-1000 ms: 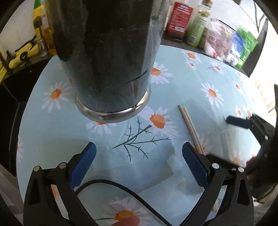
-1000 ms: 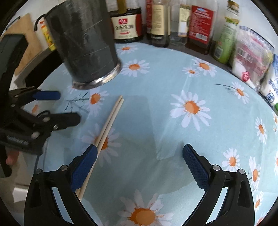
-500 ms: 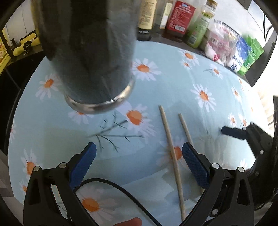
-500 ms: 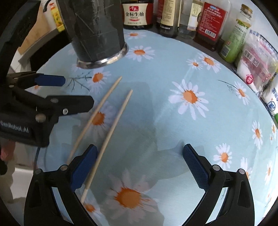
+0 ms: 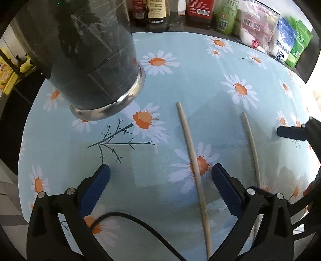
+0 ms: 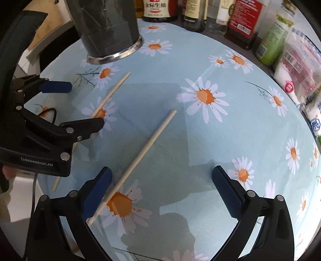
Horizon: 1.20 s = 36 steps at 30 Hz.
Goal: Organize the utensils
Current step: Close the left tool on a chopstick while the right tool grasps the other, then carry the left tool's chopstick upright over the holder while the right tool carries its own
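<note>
Two pale wooden chopsticks lie apart on the daisy tablecloth. One chopstick (image 5: 192,158) (image 6: 109,96) runs between my left gripper's fingers, close to the right finger. The other chopstick (image 5: 251,146) (image 6: 144,150) lies nearer my right gripper, passing just inside its left finger. My left gripper (image 5: 158,188) (image 6: 80,106) is open and low over the cloth. My right gripper (image 6: 160,188) is open too; one of its fingers (image 5: 291,132) shows at the right edge of the left wrist view. A dark cylindrical holder with a steel base (image 5: 90,60) (image 6: 110,30) stands upright at the back left.
Sauce bottles (image 6: 158,10) and seasoning bags (image 5: 258,30) line the back and right edge of the round table (image 5: 200,60). A black cable (image 5: 140,226) trails under the left gripper. Yellow items (image 5: 8,74) sit off the table at the left.
The two chopsticks, which lay side by side, have spread apart. Both grippers have shifted so the holder sits farther left and back, and each has a chopstick between its fingers.
</note>
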Motion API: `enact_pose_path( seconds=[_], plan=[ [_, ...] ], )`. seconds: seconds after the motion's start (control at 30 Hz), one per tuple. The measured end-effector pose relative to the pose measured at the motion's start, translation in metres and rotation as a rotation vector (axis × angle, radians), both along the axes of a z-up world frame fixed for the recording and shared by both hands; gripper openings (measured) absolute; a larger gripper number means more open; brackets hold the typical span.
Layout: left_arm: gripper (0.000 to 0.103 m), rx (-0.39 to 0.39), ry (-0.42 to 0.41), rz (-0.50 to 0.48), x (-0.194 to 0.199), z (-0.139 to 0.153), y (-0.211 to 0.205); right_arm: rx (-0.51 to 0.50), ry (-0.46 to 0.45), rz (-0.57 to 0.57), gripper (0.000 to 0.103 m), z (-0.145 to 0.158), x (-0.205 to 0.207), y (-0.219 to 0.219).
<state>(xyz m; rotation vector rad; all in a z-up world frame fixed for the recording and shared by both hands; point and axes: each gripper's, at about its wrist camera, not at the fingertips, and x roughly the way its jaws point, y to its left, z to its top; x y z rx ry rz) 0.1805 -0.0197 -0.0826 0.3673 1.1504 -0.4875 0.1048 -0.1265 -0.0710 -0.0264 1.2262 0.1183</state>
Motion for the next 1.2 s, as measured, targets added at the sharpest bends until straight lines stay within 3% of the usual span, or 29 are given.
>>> enact_pose_path(
  seconds=[0.1, 0.2, 0.23, 0.3, 0.37, 0.47, 0.5, 0.57, 0.67, 0.83, 1.0, 1.2],
  plan=[
    [0.099, -0.003, 0.004, 0.029, 0.0, 0.001, 0.002, -0.003, -0.003, -0.016, 0.093, 0.0, -0.006, -0.004],
    [0.098, -0.005, 0.0, 0.06, -0.003, 0.0, 0.003, -0.003, -0.015, -0.048, 0.069, 0.005, -0.012, -0.012],
    [0.096, -0.003, 0.004, 0.068, -0.003, 0.001, 0.004, -0.001, -0.017, -0.073, 0.057, 0.008, -0.014, -0.018],
    [0.085, -0.004, 0.003, 0.067, -0.007, 0.004, 0.006, 0.006, -0.024, -0.112, 0.039, 0.011, -0.017, -0.028],
    [0.061, -0.009, -0.001, 0.054, -0.014, 0.009, 0.009, 0.008, -0.04, -0.154, 0.021, 0.012, -0.021, -0.038],
    [0.035, -0.019, 0.008, 0.04, -0.024, 0.013, 0.018, 0.022, -0.053, -0.208, 0.005, 0.012, -0.025, -0.05],
    [0.029, -0.024, 0.016, 0.042, -0.025, 0.014, 0.022, 0.039, -0.055, -0.218, 0.005, 0.011, -0.025, -0.055],
    [0.006, -0.038, 0.046, 0.043, -0.027, 0.015, 0.035, 0.067, -0.059, -0.223, 0.005, 0.011, -0.026, -0.063],
    [0.005, -0.092, 0.119, 0.049, -0.029, 0.014, 0.052, 0.094, -0.057, -0.249, 0.005, 0.012, -0.03, -0.068],
    [0.005, -0.117, 0.158, 0.032, -0.034, 0.012, 0.065, 0.197, -0.057, -0.329, 0.005, 0.01, -0.032, -0.084],
    [0.005, -0.129, 0.136, 0.037, -0.029, 0.02, 0.075, 0.242, -0.085, -0.4, 0.005, 0.014, -0.029, -0.1],
    [0.005, -0.158, 0.057, 0.04, -0.018, 0.045, 0.091, 0.24, -0.165, -0.395, 0.005, 0.039, -0.013, -0.1]
  ],
)
